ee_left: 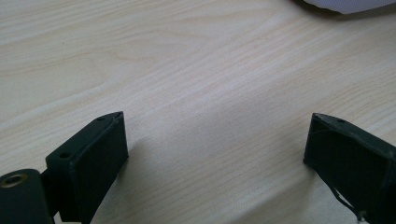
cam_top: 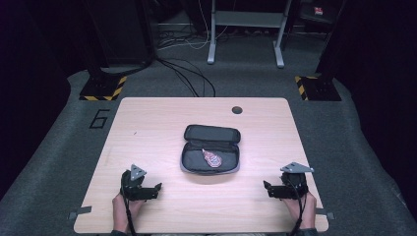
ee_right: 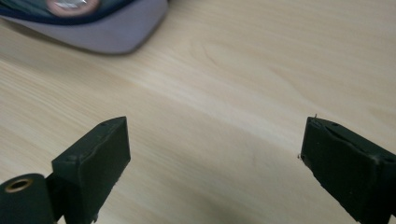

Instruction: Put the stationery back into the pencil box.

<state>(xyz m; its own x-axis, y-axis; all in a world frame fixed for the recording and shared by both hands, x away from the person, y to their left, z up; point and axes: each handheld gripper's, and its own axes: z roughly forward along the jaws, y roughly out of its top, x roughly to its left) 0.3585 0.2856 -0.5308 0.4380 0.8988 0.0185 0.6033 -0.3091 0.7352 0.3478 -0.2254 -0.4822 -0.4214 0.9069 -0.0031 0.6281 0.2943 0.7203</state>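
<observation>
One soft oval zip case (cam_top: 211, 150) lies open mid-table (cam_top: 147, 123) on pale woodgrain, a pinkish packet (cam_top: 213, 158) inside. Near the case's front, left gripper (cam_top: 156, 189) and right gripper (cam_top: 268, 189) gape wide, empty, nothing between.

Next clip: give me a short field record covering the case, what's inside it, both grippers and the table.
case: open pouch, lid flapped back, mid-table
contents: one small pinkish item in the lower half
left gripper: jaws open, nothing between them, near the front left edge
right gripper: jaws open, nothing between them, near the front right edge
table: light wood
</observation>
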